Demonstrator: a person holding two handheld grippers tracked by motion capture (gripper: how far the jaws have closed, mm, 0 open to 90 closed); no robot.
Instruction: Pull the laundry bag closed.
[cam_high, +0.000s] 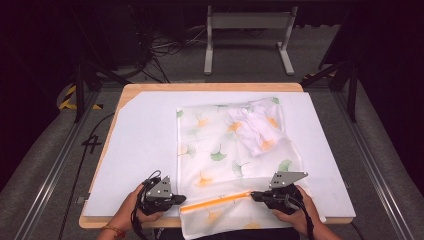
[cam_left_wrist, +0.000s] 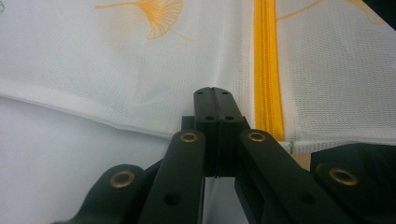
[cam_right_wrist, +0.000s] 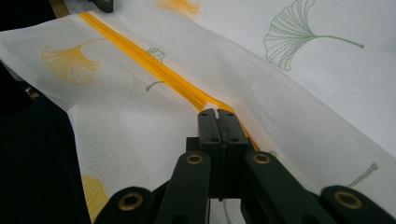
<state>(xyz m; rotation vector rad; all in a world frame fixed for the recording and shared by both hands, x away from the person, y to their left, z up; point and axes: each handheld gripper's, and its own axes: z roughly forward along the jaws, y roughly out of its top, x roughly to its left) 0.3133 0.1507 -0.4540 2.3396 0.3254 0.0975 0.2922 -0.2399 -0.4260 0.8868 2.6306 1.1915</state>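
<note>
2 tongs pinch the mesh bag (cam_high: 235, 150) — left (cam_high: 181, 199), right (cam_high: 254, 196) — its orange zipper (cam_high: 215, 201) running left-right between them.

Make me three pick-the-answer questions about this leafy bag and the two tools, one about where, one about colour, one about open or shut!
1. Where on the mesh bag is the bunched white cloth?
A. At the far right part
B. Under the zipper at the near edge
C. On the floor

2. What colour is the zipper?
A. Blue
B. Orange-yellow
C. Black

3. How do the left tool and the right tool stand?
A. Both wide open
B. One open, one shut
C. Both shut

Answers:
1. A, because the high view shows the crumpled cloth at the bag's far right corner.
2. B, because the strip runs bright orange-yellow between the two tools.
3. C, because in each gripper view the two black jaws meet with no gap; the right tool's tip sits at the zipper's end, the left tool's at the bag's edge.
</note>
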